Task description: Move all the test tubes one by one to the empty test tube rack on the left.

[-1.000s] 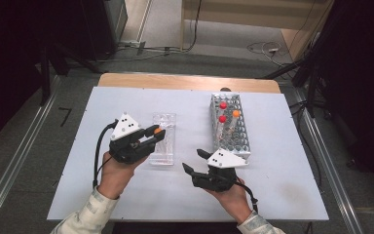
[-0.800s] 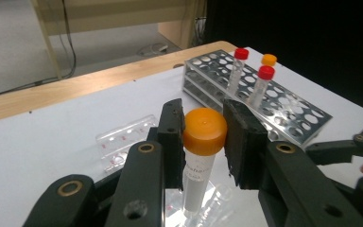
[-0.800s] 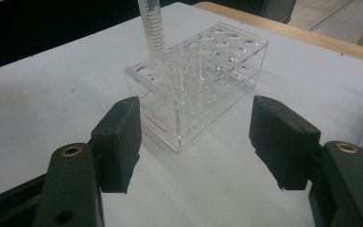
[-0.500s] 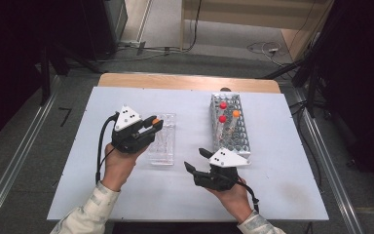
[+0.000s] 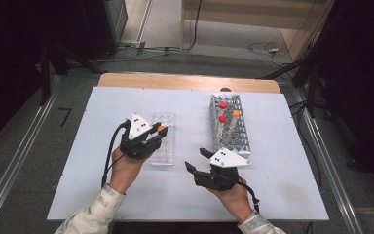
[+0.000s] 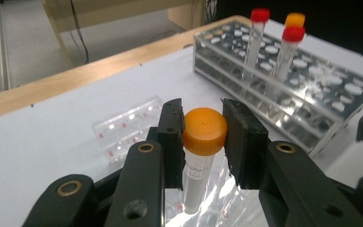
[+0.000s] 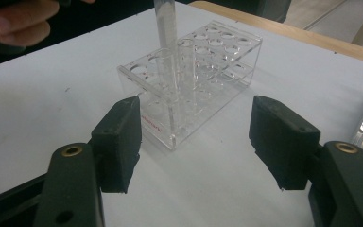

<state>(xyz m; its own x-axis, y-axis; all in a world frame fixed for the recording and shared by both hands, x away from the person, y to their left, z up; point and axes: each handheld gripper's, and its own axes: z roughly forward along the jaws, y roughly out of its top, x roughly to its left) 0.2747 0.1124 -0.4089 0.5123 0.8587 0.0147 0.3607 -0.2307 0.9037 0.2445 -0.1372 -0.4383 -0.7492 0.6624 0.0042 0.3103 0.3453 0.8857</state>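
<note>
**A:** What is your left gripper (image 6: 203, 137) holding?

**B:** Your fingers (image 6: 171, 137) are clamped on the orange cap of a tube (image 6: 199, 158). The tube hangs upright below them, cap up, with its white label facing you. From the high view, the tube (image 5: 161, 129) sits over the clear rack (image 5: 163, 141), towards that rack's far end. In the right gripper view, the tube's lower end (image 7: 166, 56) stands in a hole at the near-left corner of the clear rack (image 7: 203, 80).

**A:** And your right gripper?

**B:** Your right gripper (image 5: 198, 160) is low over the white bench (image 5: 92, 190), near its front edge, between the clear rack and the metal rack (image 5: 233, 130). Its fingers (image 7: 118, 142) are spread wide with nothing between them. They point towards the clear rack and do not touch it.

**A:** What else is on the bench?

**B:** The metal rack stands to the right of the clear one, well apart from it. It holds three capped tubes at its far end: two red-capped tubes (image 5: 222, 105) and an orange-capped one (image 5: 236, 113). In the left gripper view they stand upright in the metal rack (image 6: 312, 94), beyond your clamped fingers.
</note>
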